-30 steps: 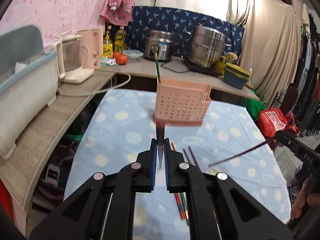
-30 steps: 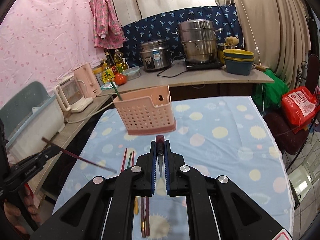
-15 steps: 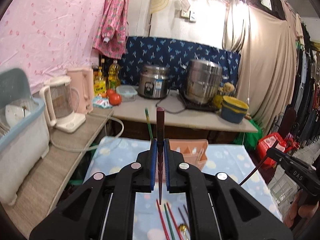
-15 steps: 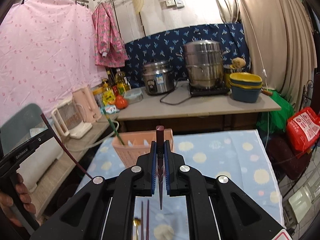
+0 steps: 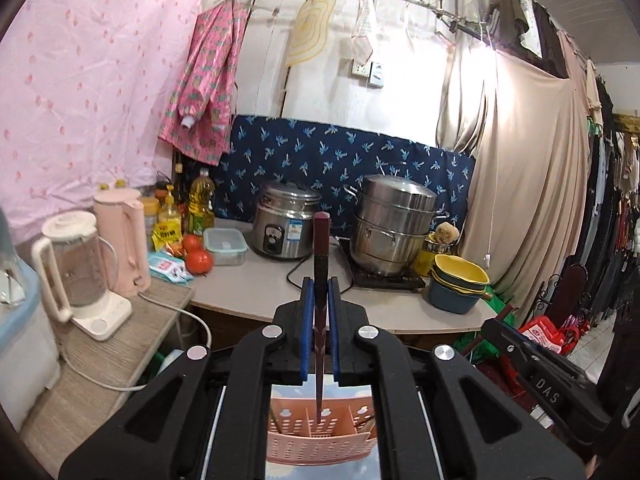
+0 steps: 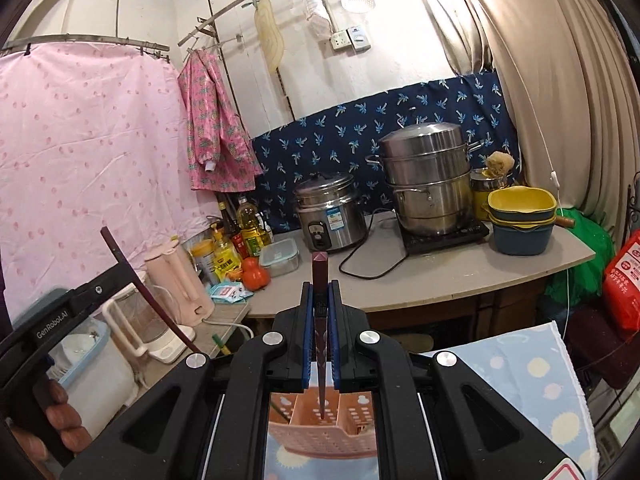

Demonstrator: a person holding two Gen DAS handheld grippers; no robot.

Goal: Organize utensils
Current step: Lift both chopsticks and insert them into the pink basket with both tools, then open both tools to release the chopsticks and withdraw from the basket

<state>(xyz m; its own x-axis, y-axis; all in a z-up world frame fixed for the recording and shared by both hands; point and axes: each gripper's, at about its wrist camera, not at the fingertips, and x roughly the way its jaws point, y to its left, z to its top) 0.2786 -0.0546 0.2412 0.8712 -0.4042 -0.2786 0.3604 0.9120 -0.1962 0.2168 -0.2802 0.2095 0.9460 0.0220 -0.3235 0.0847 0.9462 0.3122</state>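
My left gripper [image 5: 320, 304] is shut on a dark maroon chopstick [image 5: 321, 264] that stands nearly upright, its tip over the middle compartment of the pink slotted utensil basket [image 5: 320, 438] below. My right gripper [image 6: 320, 308] is shut on a second dark maroon chopstick [image 6: 320, 280], also upright, its tip over the basket [image 6: 320, 424]. The left gripper and its chopstick [image 6: 148, 300] show at the left of the right wrist view. The right gripper body [image 5: 548, 380] shows at the right of the left wrist view.
The basket stands on a table with a blue dotted cloth [image 6: 536, 392]. Behind is a counter [image 5: 264, 288] with a rice cooker [image 5: 286, 226], a steel steamer pot [image 5: 390, 224], stacked bowls [image 5: 456, 284], tomatoes, oil bottles, a pink kettle [image 5: 122, 236] and a blender [image 5: 76, 272].
Both grippers have risen and tipped up over the basket. Each chopstick now stands upright with its tip above the basket, which has dropped to the bottom of both views.
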